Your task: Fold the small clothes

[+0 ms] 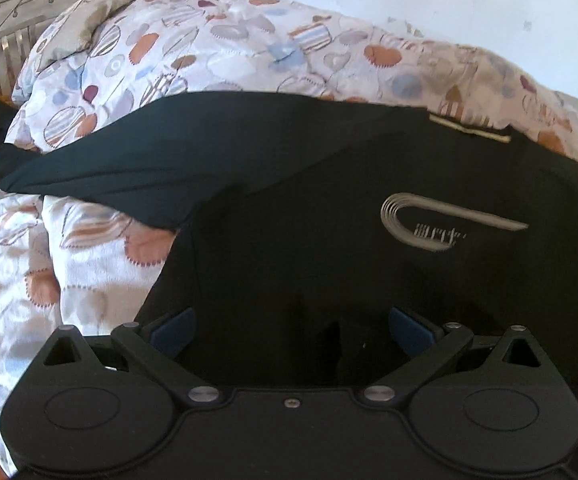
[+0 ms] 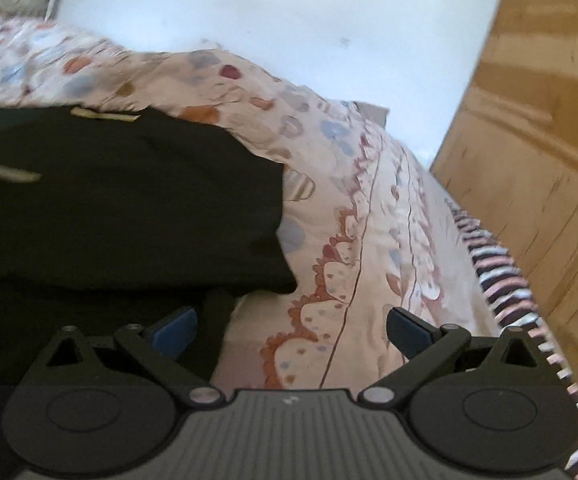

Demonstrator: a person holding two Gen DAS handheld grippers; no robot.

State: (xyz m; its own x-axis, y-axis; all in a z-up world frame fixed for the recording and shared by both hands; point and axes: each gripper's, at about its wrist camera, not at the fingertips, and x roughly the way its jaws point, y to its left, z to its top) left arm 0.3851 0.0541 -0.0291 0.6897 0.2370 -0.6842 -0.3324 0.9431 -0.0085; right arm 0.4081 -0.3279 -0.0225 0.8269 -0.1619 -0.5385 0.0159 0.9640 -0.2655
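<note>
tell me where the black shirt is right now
The black shirt lies spread on the patterned quilt, filling the left wrist view ahead of the open left gripper; in the right wrist view it sits left.

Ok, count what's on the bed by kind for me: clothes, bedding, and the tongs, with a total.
Clothes: 1, a dark, nearly black fabric garment with a pale looped logo, one sleeve spread out to the side
Bedding: 1, a white quilted duvet with orange, blue and striped patches
Tongs: 2, left tongs and right tongs, both open
Total: 4

2 low wrist views, shared black garment
</note>
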